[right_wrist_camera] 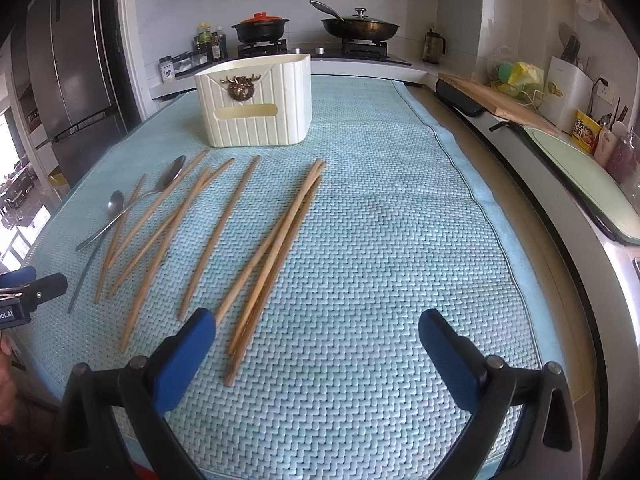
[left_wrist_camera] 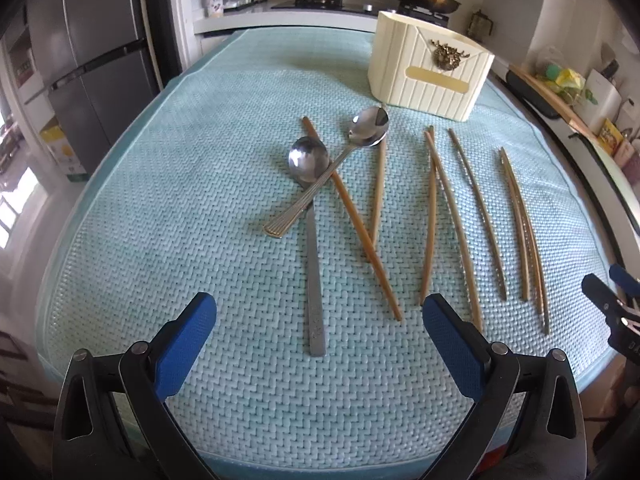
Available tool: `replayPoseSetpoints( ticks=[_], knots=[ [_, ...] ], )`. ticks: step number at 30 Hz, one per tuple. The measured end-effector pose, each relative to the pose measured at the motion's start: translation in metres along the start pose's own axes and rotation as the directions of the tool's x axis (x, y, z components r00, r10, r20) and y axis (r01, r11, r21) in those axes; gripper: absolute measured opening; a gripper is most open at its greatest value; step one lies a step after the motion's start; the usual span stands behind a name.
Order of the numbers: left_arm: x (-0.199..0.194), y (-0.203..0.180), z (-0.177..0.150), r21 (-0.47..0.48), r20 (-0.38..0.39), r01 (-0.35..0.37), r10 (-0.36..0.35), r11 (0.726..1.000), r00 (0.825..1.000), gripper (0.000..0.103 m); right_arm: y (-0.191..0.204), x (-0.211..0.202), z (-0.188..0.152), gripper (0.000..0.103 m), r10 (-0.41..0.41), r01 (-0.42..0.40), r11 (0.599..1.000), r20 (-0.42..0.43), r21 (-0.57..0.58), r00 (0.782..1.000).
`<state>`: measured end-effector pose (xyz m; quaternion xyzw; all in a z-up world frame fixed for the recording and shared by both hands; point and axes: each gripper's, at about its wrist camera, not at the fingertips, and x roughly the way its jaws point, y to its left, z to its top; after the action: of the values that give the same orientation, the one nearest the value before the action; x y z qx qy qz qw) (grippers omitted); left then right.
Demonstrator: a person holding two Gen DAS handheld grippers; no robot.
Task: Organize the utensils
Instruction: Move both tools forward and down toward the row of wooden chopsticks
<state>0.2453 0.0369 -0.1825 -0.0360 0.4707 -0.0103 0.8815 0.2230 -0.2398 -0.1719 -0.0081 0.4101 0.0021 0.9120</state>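
Two steel spoons lie crossed on the light-blue mat: a plain one (left_wrist_camera: 313,248) pointing toward me and a ribbed-handled one (left_wrist_camera: 324,178) over it. Several wooden chopsticks (left_wrist_camera: 352,216) lie spread to their right, also in the right wrist view (right_wrist_camera: 264,256). A cream ribbed utensil holder (left_wrist_camera: 430,66) stands at the back, seen too in the right wrist view (right_wrist_camera: 256,104). My left gripper (left_wrist_camera: 320,336) is open and empty, just above the plain spoon's handle end. My right gripper (right_wrist_camera: 318,340) is open and empty, near the ends of the rightmost chopsticks.
The mat (right_wrist_camera: 380,240) covers a counter. A stove with a red-lidded pot (right_wrist_camera: 260,28) and a pan (right_wrist_camera: 360,26) is behind. A cutting board (right_wrist_camera: 492,96) and sink clutter are at right, a fridge (left_wrist_camera: 92,60) at left. The right gripper shows at the left wrist view's edge (left_wrist_camera: 612,304).
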Motion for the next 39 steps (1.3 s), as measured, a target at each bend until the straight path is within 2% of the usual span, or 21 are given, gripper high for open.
replayPoseSetpoints(
  ticks=[5,9,15,17,22,25,27,32,34,39],
  knots=[
    [0.010,-0.013,0.015,0.038,-0.002,0.006,-0.006,0.999,1.000,0.103,-0.009,0.029,0.019,0.103,-0.064,0.063,0.998,-0.022,-0.010,0.998],
    [0.018,-0.023,0.024,0.064,-0.005,0.002,-0.002,0.998,1.000,0.103,-0.010,0.055,0.031,0.103,-0.040,0.040,0.999,-0.053,0.009,0.998],
    [0.035,-0.027,0.030,0.065,-0.033,0.001,0.002,0.998,0.999,0.103,-0.004,0.085,0.039,0.103,-0.072,0.071,0.997,-0.098,-0.011,0.993],
    [0.040,-0.029,0.033,0.070,-0.038,-0.006,0.008,0.998,0.999,0.103,-0.005,0.088,0.040,0.103,-0.054,0.054,0.999,-0.093,-0.002,0.994],
    [0.049,-0.029,0.037,0.069,-0.048,-0.009,0.012,0.998,0.999,0.103,-0.008,0.095,0.044,0.103,-0.082,0.082,0.997,-0.100,-0.009,0.992],
    [0.053,-0.029,0.037,0.071,-0.057,-0.010,0.014,0.997,0.998,0.103,-0.011,0.100,0.048,0.103,-0.050,0.052,0.999,-0.113,0.008,0.992],
    [0.054,-0.032,0.037,0.078,-0.054,-0.017,0.021,0.997,0.998,0.103,-0.006,0.107,0.050,0.103,-0.088,0.086,0.996,-0.128,-0.027,0.988],
    [0.059,-0.038,0.042,0.087,-0.056,-0.019,0.024,0.996,0.998,0.103,-0.005,0.116,0.061,0.103,-0.110,0.104,0.993,-0.113,-0.056,0.987],
    [0.060,-0.039,0.045,0.085,-0.056,-0.021,0.026,0.996,0.998,0.103,-0.013,0.118,0.064,0.103,-0.114,0.111,0.993,-0.117,-0.035,0.987],
    [0.066,-0.047,0.058,0.101,-0.042,-0.026,0.030,0.995,0.999,0.103,-0.037,0.119,0.059,0.103,-0.066,0.071,0.997,-0.117,0.040,0.991]
  ],
)
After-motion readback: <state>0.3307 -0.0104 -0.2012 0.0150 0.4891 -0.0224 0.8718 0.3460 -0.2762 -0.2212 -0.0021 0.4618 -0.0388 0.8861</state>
